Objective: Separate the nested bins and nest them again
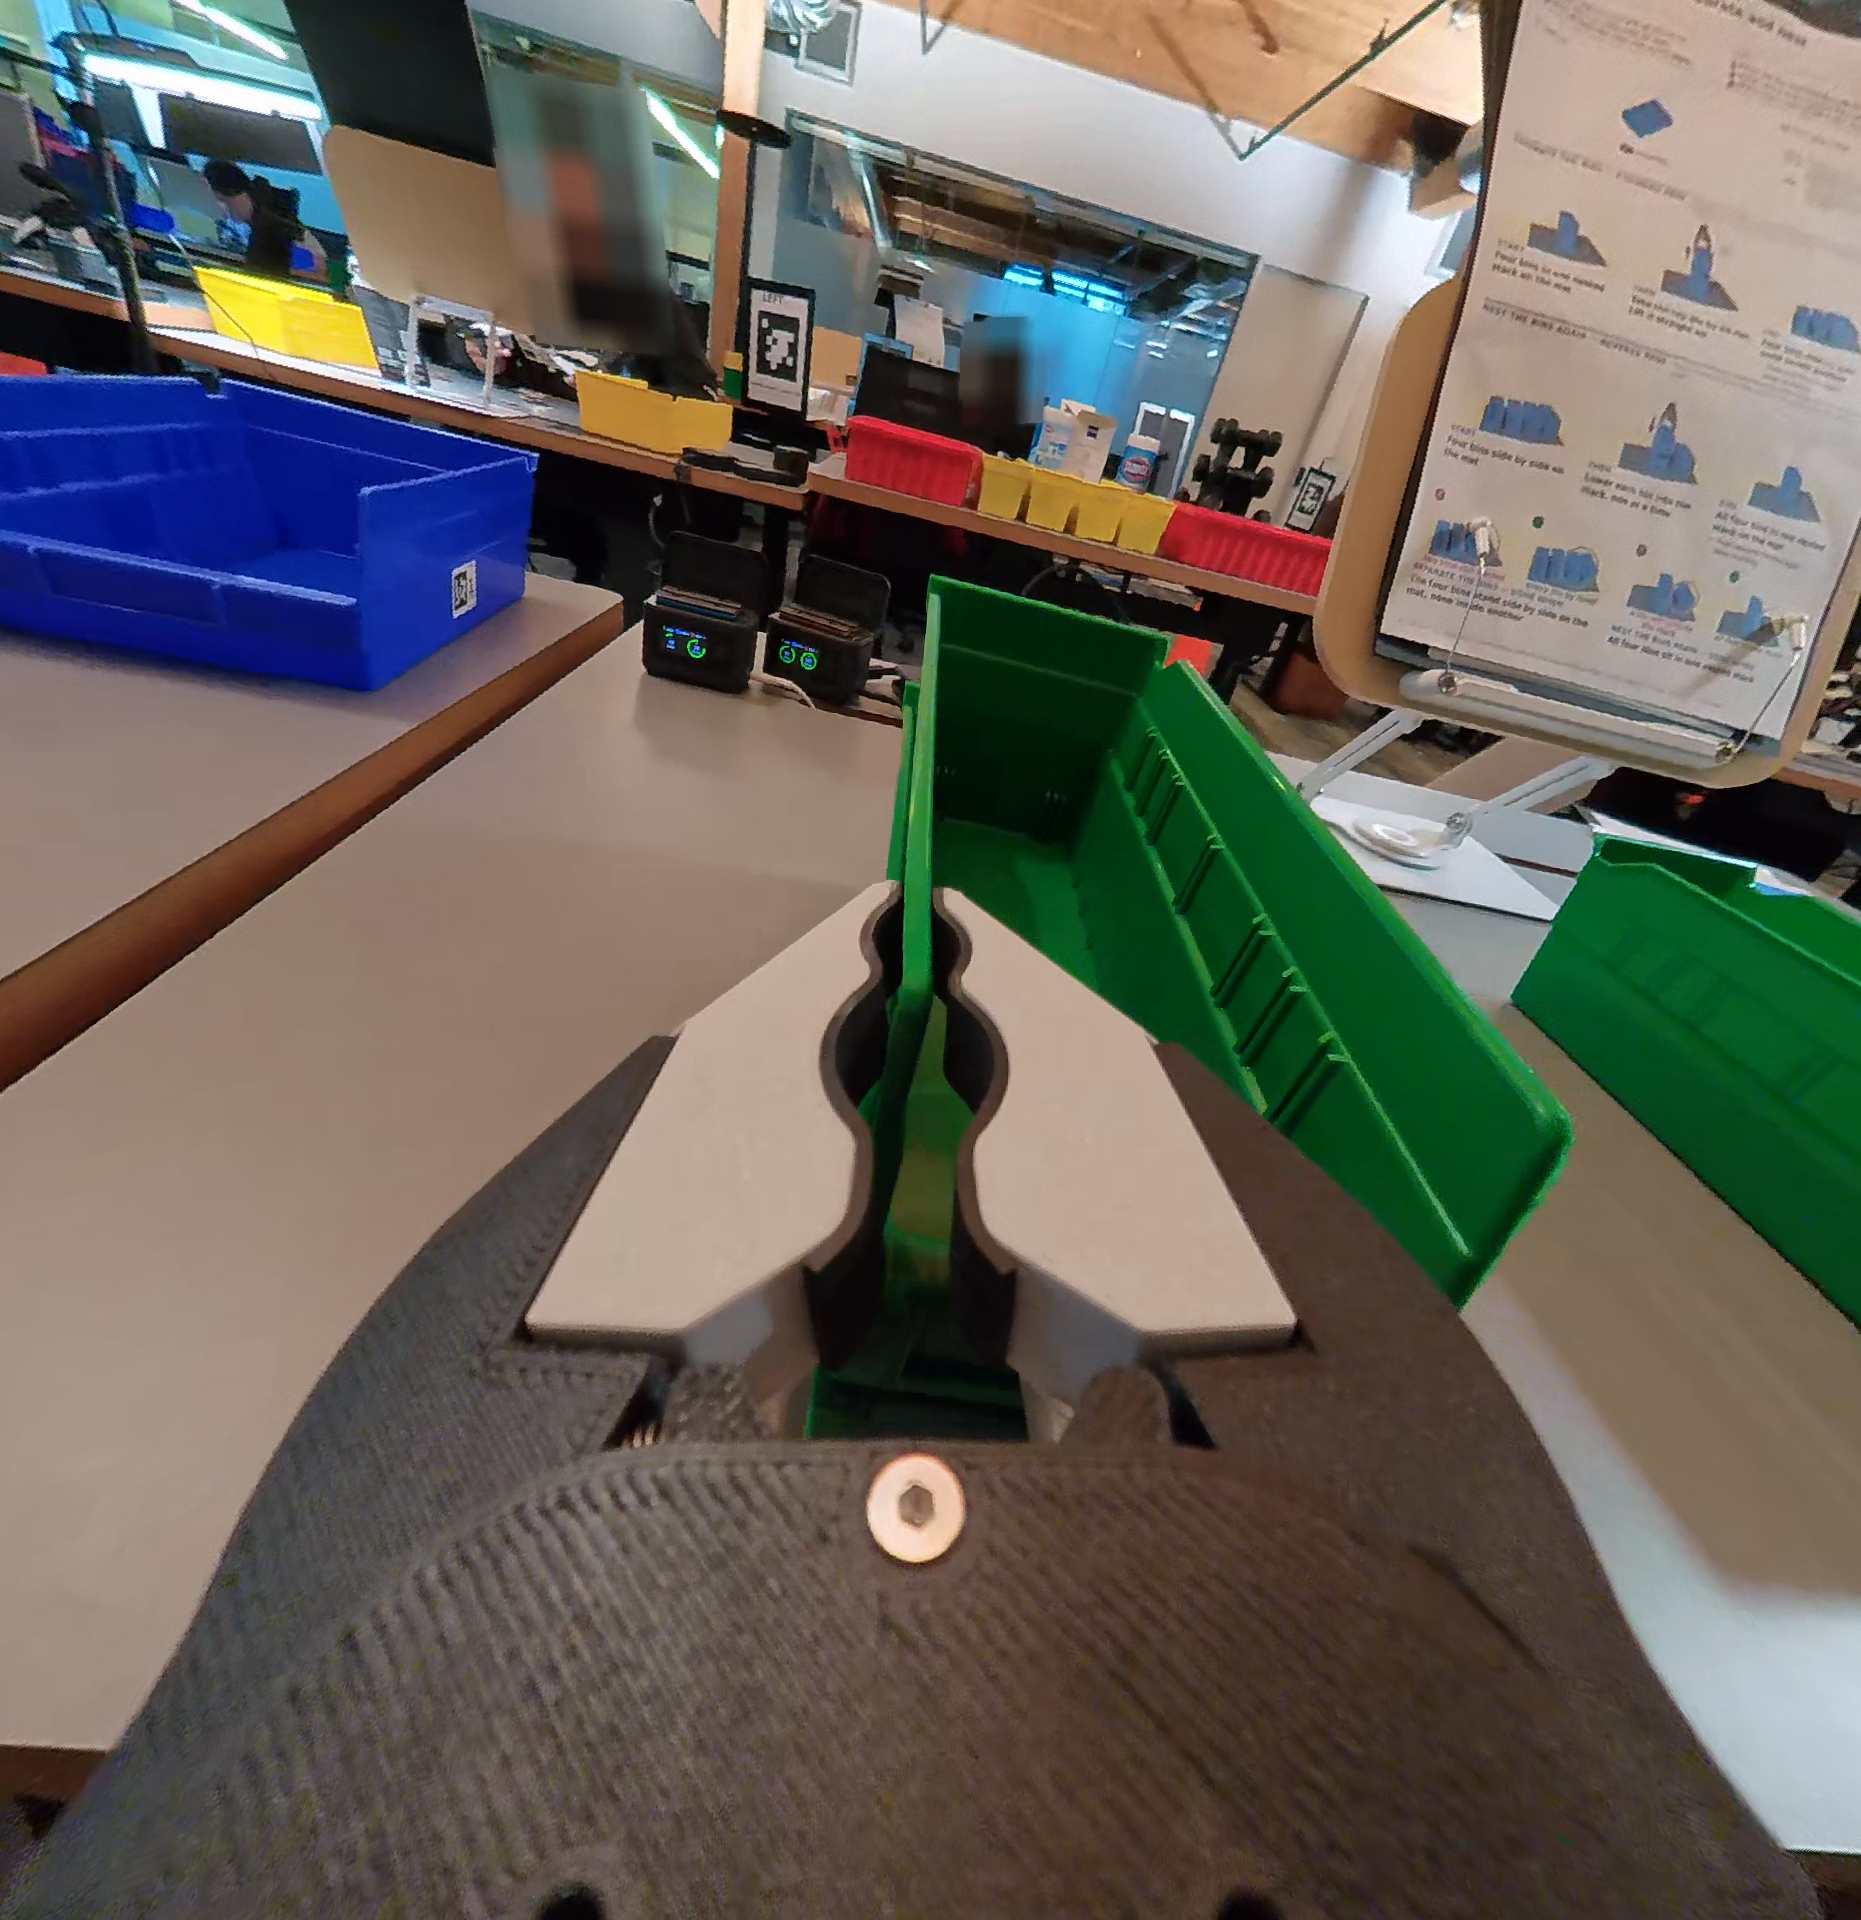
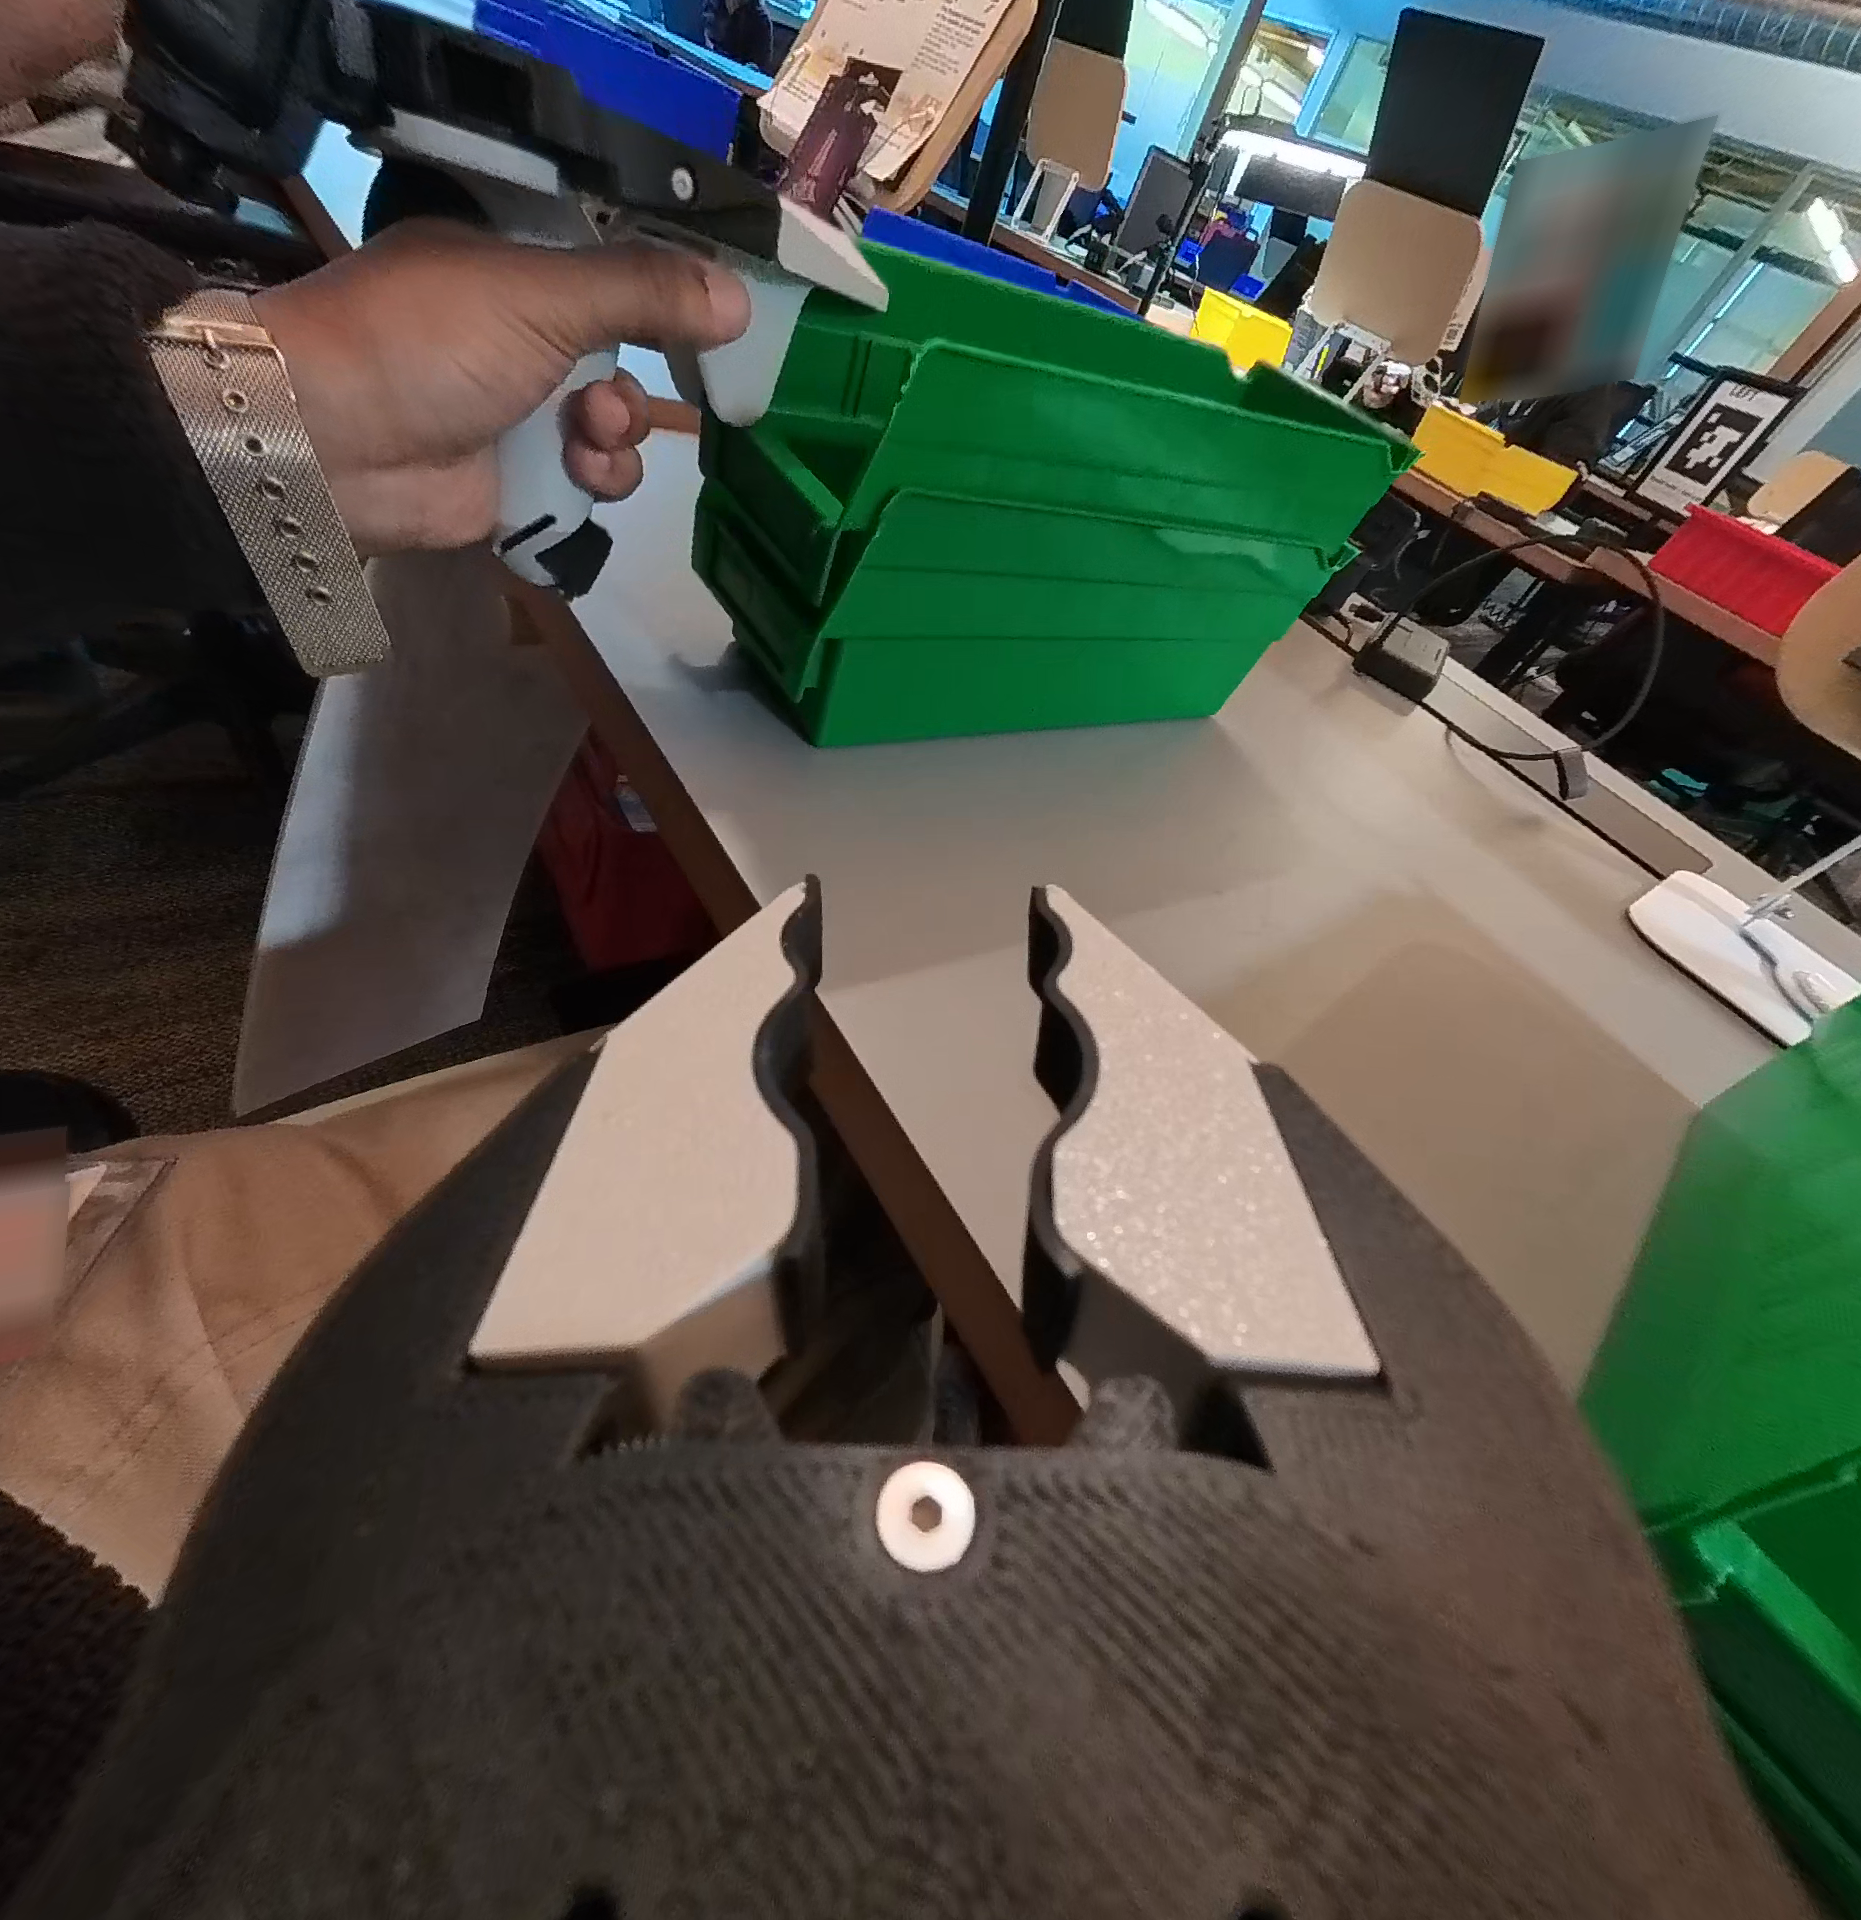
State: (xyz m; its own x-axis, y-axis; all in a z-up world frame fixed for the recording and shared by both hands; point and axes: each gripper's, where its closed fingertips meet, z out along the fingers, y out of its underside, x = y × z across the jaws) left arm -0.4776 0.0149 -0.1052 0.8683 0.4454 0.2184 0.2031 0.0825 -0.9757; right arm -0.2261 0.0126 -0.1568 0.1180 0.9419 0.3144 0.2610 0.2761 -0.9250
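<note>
Grey tabletop [image 2: 1165,831] fills the middle of both views, with a busy workshop of yellow, red and blue bins behind it. At the upper centre of the right wrist view a stack of green bins [image 2: 1019,623] sits on this table, nested one inside another, its long axis running from centre-left toward the right edge of the frame. The top green bin [image 1: 1196,914] is tilted up out of the stack; in the left wrist view it fills the centre, its long axis running away from the camera toward the upper middle of the frame, open side facing right. The left gripper [image 1: 921,914] is clamped on this bin's near wall, one grey finger on either side of the thin green edge. A hand [image 2: 458,384] at the upper left of the right wrist view grips that tool's handle. The right gripper [image 2: 921,914] hovers over the table's near edge with its jaws spread apart and nothing between them. Another green bin [image 2: 1778,1403] lies blurred at the lower right of that view; how it points is unclear. A blue bin [image 1: 251,520] rests on a neighbouring table at the left wrist view's upper left.
</note>
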